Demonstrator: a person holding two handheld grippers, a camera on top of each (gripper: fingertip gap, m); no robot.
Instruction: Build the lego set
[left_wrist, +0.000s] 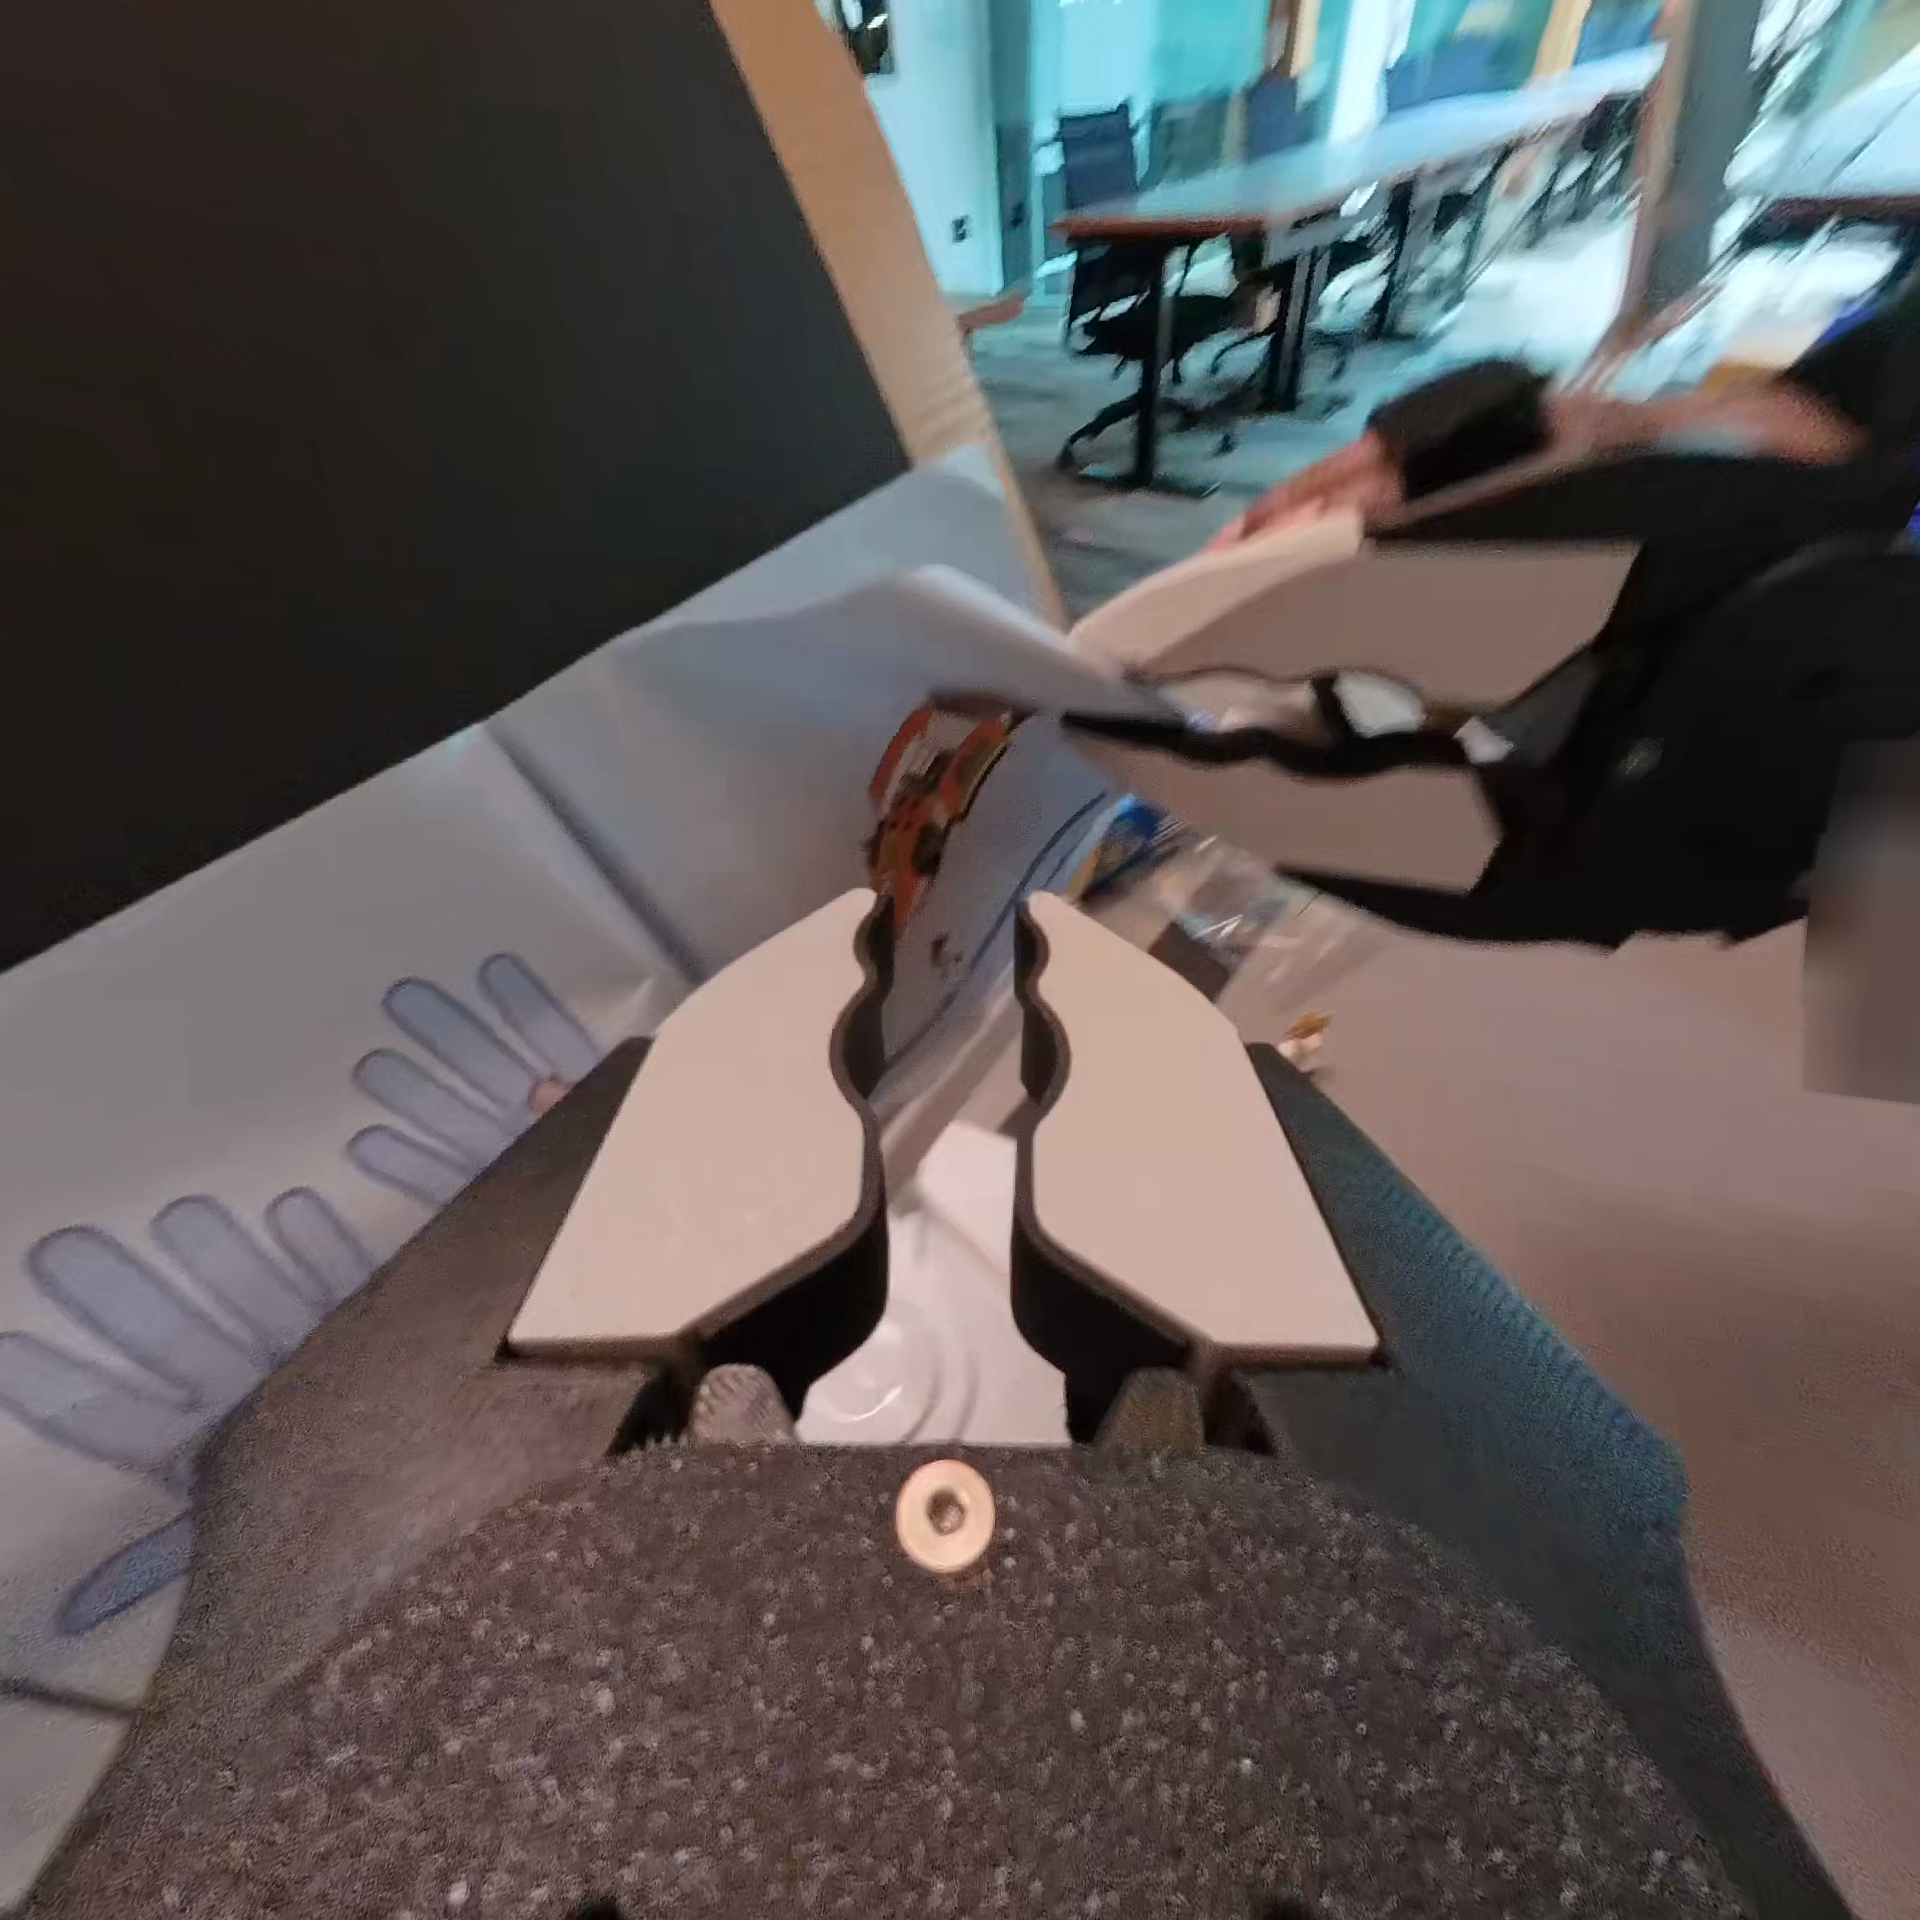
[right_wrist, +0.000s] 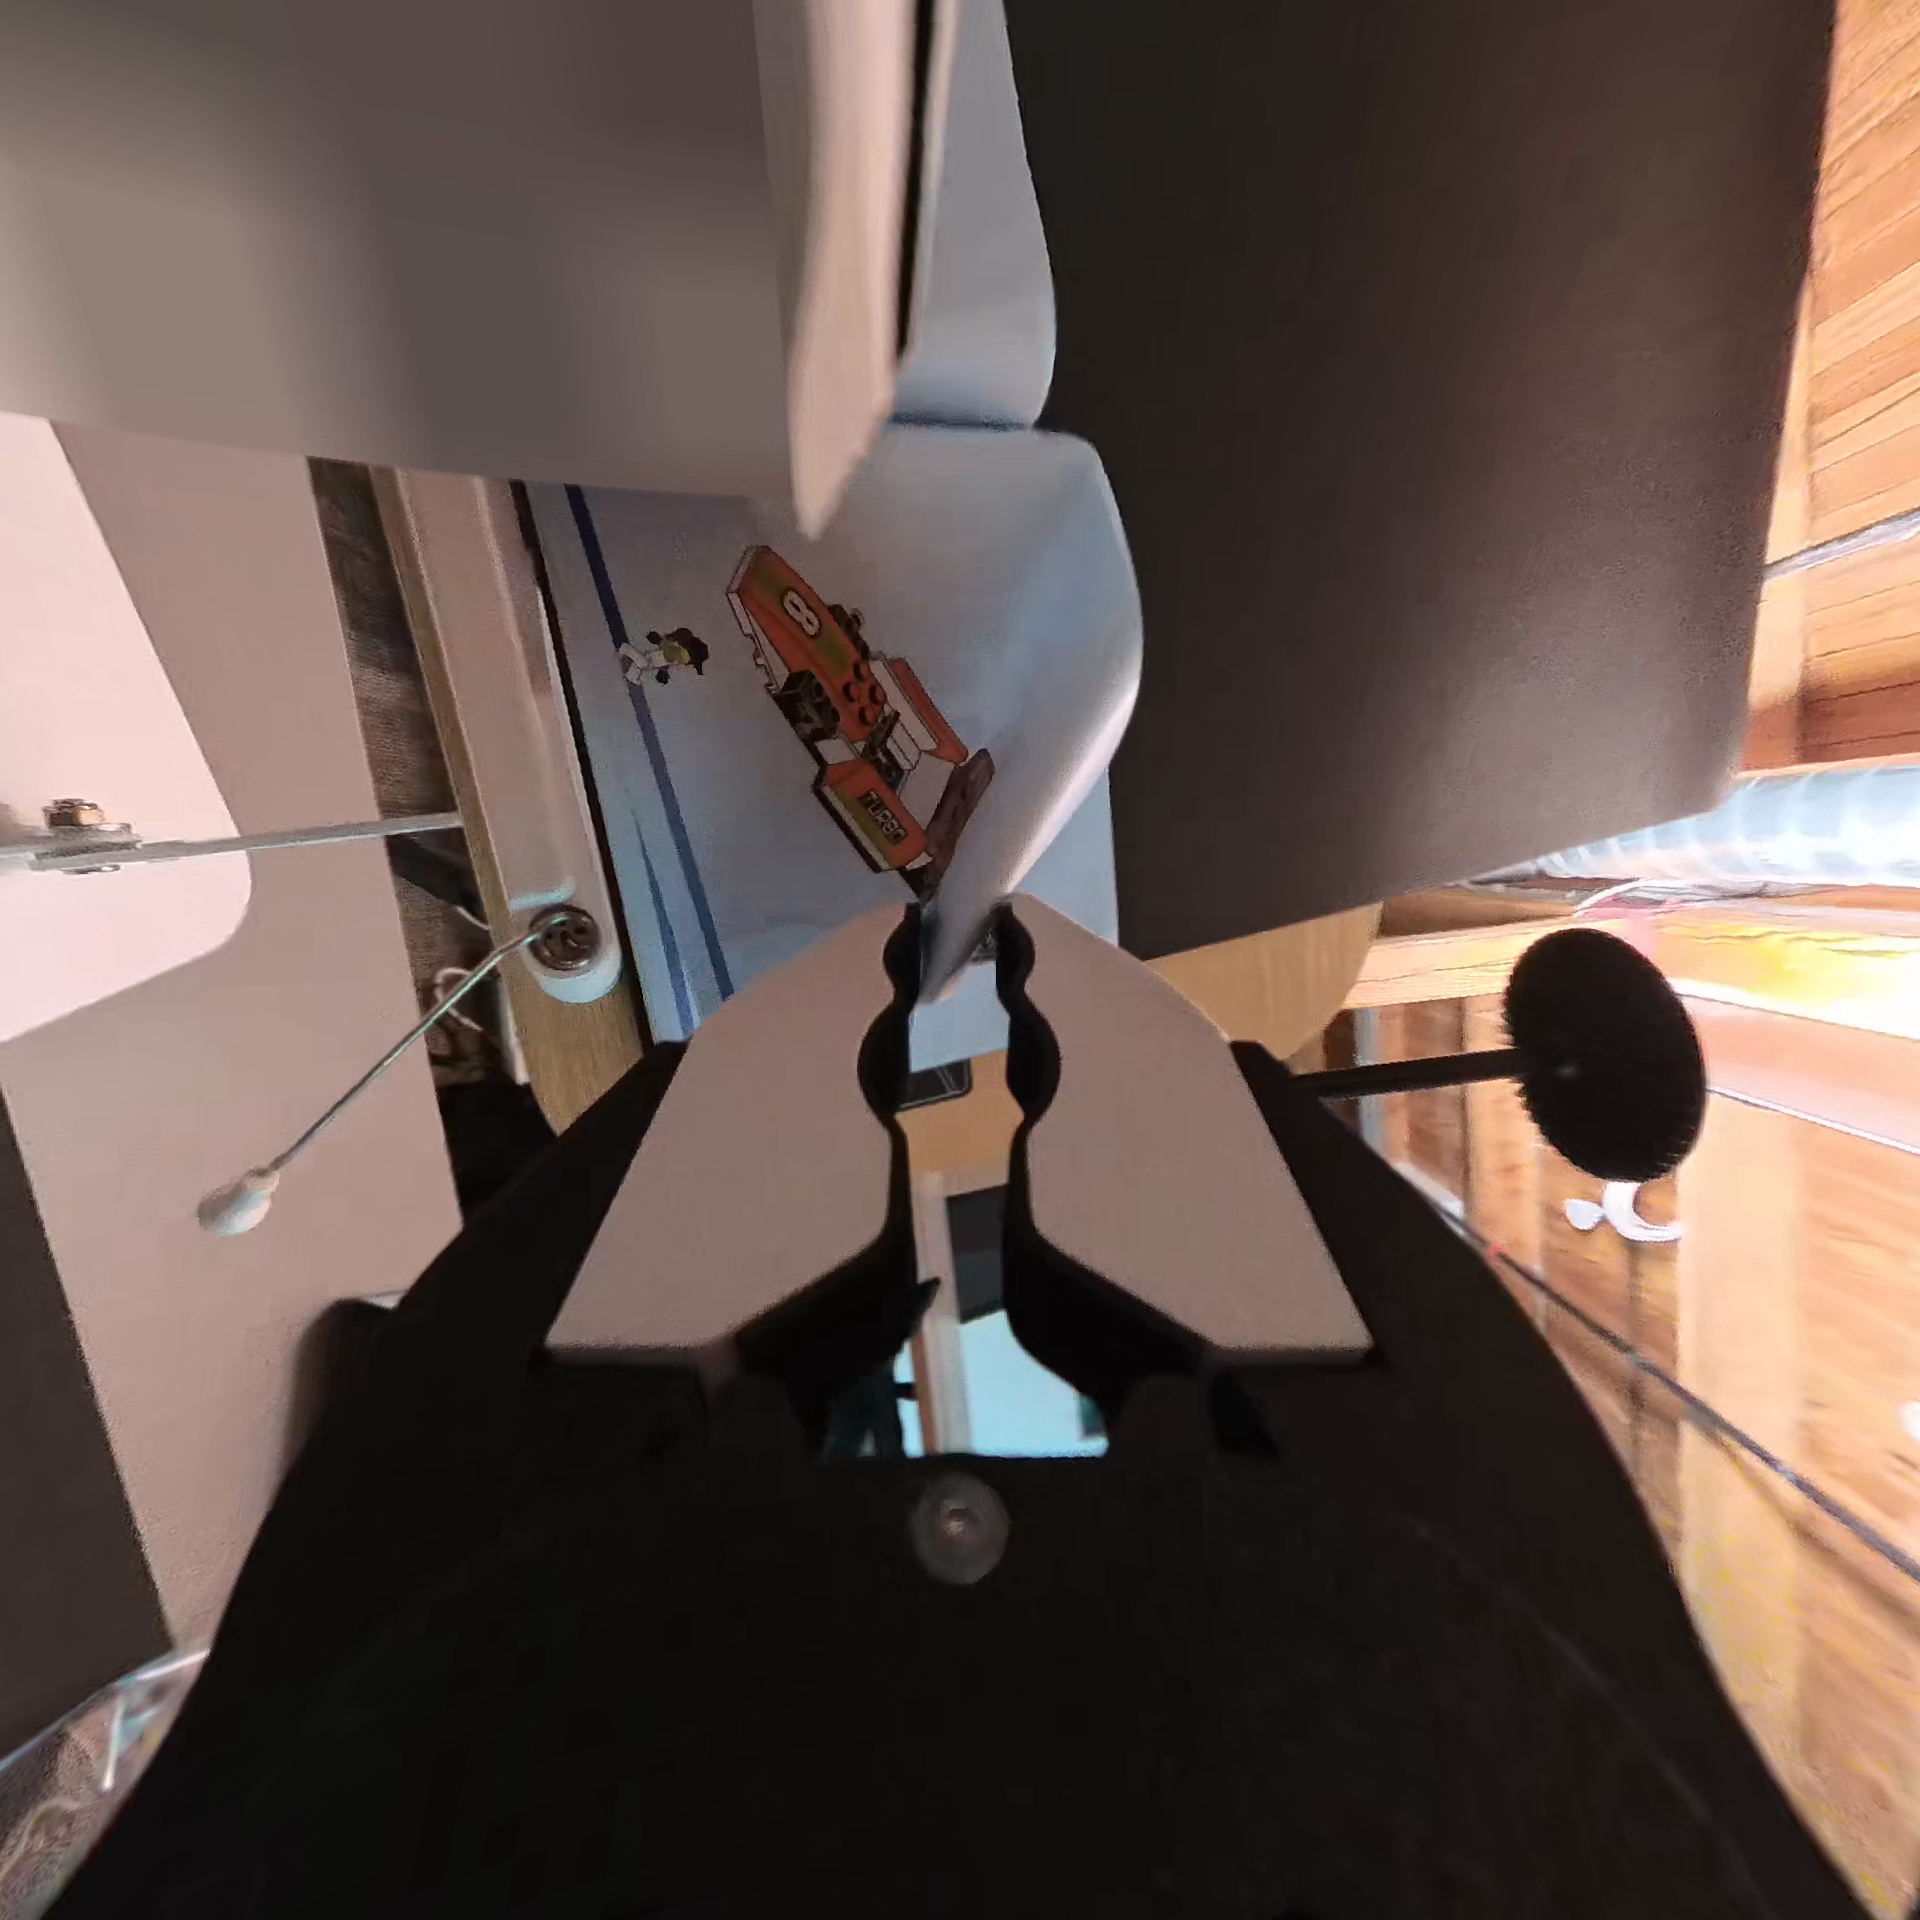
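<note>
The lego instruction booklet (left_wrist: 961, 842), pale blue with a printed orange race car (left_wrist: 920, 800), stands upright between my left gripper's (left_wrist: 951, 914) fingers. The jaws are apart and there is a gap at the right pad, so nothing is gripped. My right gripper (left_wrist: 1138, 691) reaches in from the right at a lifted, curled page. In the right wrist view, that page's corner (right_wrist: 961, 935) lies between my right gripper's (right_wrist: 956, 925) fingertips. The pads stand a little apart and do not press on it. The car picture (right_wrist: 842, 717) shows on the page behind.
A blue sheet with hand outlines (left_wrist: 312, 1195) lies to the left, below a black board (left_wrist: 416, 312). A clear bag of pieces (left_wrist: 1247, 914) and a small tan piece (left_wrist: 1304, 1034) lie on the grey table (left_wrist: 1558, 1299). A person's black sleeve (left_wrist: 1714, 675) is at right. The tips of one gripper are about 7 cm away from the tips of the other.
</note>
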